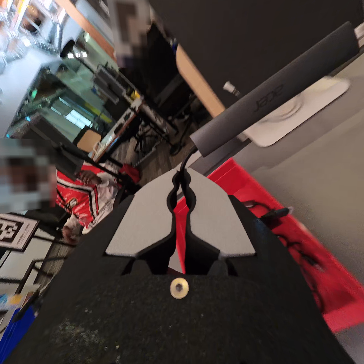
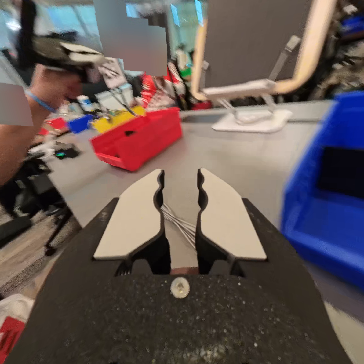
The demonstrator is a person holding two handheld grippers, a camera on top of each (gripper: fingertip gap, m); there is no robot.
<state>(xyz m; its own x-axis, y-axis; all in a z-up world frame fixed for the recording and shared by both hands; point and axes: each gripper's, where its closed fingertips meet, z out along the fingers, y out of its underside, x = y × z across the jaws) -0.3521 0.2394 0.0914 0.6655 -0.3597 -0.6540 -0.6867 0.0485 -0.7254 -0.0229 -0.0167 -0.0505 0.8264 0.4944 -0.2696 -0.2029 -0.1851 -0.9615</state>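
My left gripper (image 1: 182, 170) is shut on the thin black cable (image 1: 187, 157) of a long grey bar-shaped hub (image 1: 275, 94). It holds the hub in the air, slanting up to the right above a red bin (image 1: 246, 189) that has black cables (image 1: 275, 213) in it. My right gripper (image 2: 180, 173) is open and empty, low over the grey table (image 2: 226, 157). A few thin pale wires (image 2: 177, 222) lie on the table between its fingers. The left gripper (image 2: 98, 56) also shows, blurred, at the upper left of the right wrist view, held by a hand.
The red bin (image 2: 141, 137) stands mid-table, with a big blue bin (image 2: 325, 216) close on the right. A white monitor stand (image 2: 252, 122) is at the back. Small yellow (image 2: 118, 120) and blue (image 2: 80, 122) bins and clutter lie far left. A seated person (image 1: 84, 197) is beyond the table. Tip to tip, the grippers are about 45 centimetres apart.
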